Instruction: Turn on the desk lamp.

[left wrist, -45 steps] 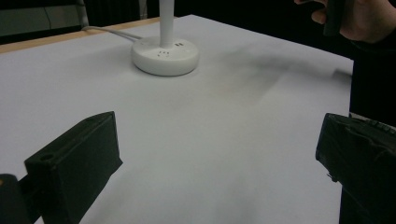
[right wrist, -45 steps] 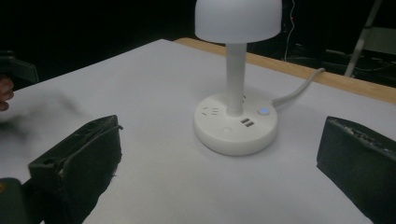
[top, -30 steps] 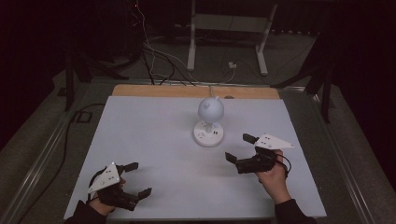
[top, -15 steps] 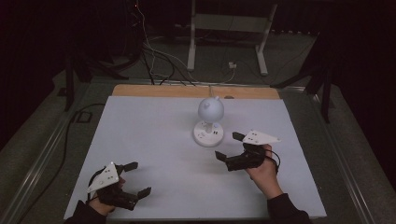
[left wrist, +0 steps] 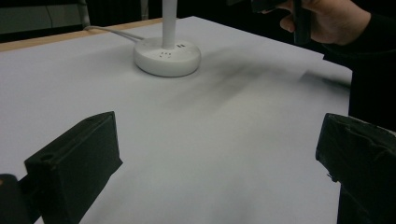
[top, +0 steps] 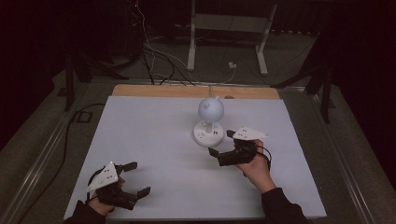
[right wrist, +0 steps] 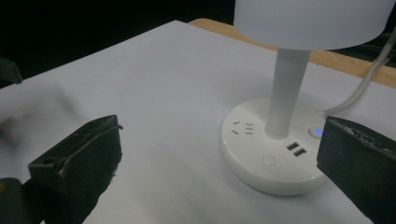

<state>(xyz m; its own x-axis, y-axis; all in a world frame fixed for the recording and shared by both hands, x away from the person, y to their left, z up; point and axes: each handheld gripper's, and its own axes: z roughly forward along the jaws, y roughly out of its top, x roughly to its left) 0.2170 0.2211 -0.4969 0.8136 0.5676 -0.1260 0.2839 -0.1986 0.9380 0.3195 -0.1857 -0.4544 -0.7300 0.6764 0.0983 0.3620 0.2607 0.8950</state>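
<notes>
A white lamp point(top: 209, 122) stands on the desk point(top: 154, 140). The right gripper point(top: 221, 144), jaws spread, sits just beside its base; the left gripper point(top: 137, 178), jaws spread, is well apart.

White desk lamp point(top: 210, 121) stands upright mid-table, unheld.

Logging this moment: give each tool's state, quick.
Left tool: open, holding nothing.
Right tool: open, holding nothing, beside the lamp base.

A dim lab or recording studio: a white-covered table point(top: 154, 140) on grey carpet, loose cables point(top: 154, 60) at 11 o'clock, a metal stand point(top: 229, 32) at 12.
</notes>
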